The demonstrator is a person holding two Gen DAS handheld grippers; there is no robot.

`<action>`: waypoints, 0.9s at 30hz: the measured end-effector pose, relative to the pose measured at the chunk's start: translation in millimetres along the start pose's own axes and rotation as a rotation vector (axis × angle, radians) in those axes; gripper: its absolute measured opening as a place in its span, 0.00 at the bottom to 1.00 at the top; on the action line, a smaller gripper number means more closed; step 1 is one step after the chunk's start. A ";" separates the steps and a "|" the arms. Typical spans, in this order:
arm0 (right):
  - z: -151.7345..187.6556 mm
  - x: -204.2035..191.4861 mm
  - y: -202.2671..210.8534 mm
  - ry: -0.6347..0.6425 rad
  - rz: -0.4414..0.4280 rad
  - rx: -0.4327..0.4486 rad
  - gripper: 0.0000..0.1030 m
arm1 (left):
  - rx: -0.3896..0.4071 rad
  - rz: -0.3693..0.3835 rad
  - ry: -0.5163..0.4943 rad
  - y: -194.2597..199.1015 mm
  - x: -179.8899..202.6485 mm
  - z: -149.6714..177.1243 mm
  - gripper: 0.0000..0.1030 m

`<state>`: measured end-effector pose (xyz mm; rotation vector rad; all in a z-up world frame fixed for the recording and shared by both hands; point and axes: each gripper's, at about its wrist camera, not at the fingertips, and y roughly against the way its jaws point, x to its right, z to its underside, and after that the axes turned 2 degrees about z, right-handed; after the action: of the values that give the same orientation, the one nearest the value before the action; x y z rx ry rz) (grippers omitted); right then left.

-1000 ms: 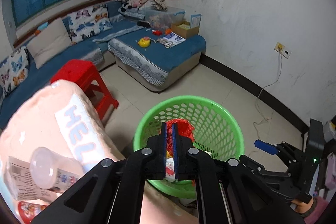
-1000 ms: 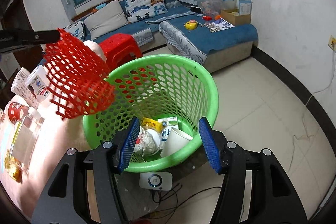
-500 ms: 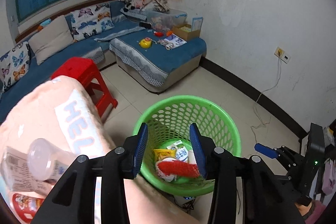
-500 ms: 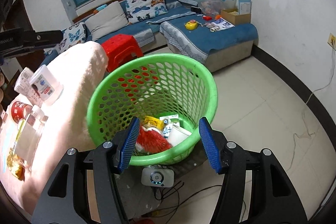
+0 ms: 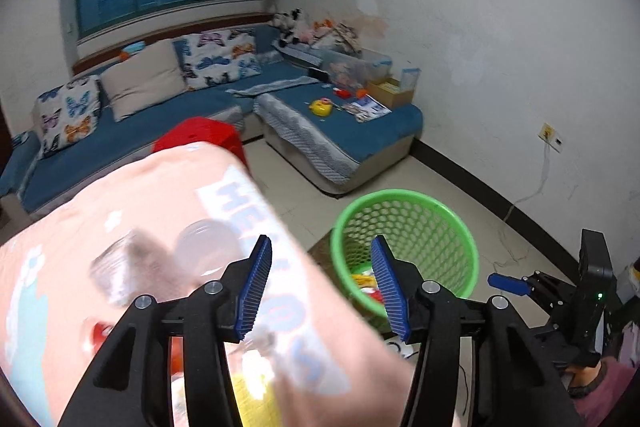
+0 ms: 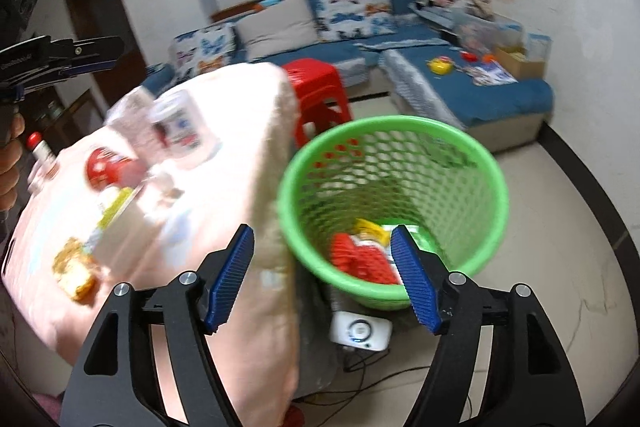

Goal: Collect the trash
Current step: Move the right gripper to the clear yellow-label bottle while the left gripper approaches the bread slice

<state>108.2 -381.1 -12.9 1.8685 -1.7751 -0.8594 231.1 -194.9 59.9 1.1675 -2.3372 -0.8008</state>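
Observation:
A green mesh basket (image 6: pixel 486 171) stands on the floor beside a table under a pink cloth (image 6: pixel 224 163). In it lie a red net piece (image 6: pixel 362 261) and wrappers. It also shows in the left wrist view (image 5: pixel 436 211). My left gripper (image 5: pixel 322 287) is open and empty above the table's edge. My right gripper (image 6: pixel 322 273) is open and empty near the basket's rim. On the cloth lie blurred items: a plastic cup (image 6: pixel 180 127), a red-lidded jar (image 6: pixel 104 167) and a yellow snack (image 6: pixel 74 269).
A red stool (image 6: pixel 316 83) stands behind the table, and a blue corner sofa (image 5: pixel 332 123) lines the far wall. A white device (image 6: pixel 360 331) with cables lies on the floor under the basket. The right gripper shows at the left wrist view's right edge (image 5: pixel 508 283).
My left gripper opened and dropped the red net piece into the basket, then swung left over the table. My right gripper also turned left toward the table.

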 end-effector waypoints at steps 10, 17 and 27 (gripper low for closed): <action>-6.1 -67.9 -4.2 0.050 -0.122 -0.047 0.69 | 0.040 -0.105 0.103 63.6 -64.7 56.4 0.53; -5.0 -117.2 -16.3 0.077 -0.172 -0.102 0.69 | 0.092 -0.164 0.147 114.0 -101.6 96.7 0.55; -12.0 -167.3 -61.9 -0.035 -0.259 -0.271 0.69 | 0.123 -0.229 0.169 161.5 -133.8 153.3 0.59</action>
<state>162.7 -211.1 -21.8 1.9334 -1.3712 -1.1686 123.7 40.4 36.1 1.5140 -2.1664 -0.6109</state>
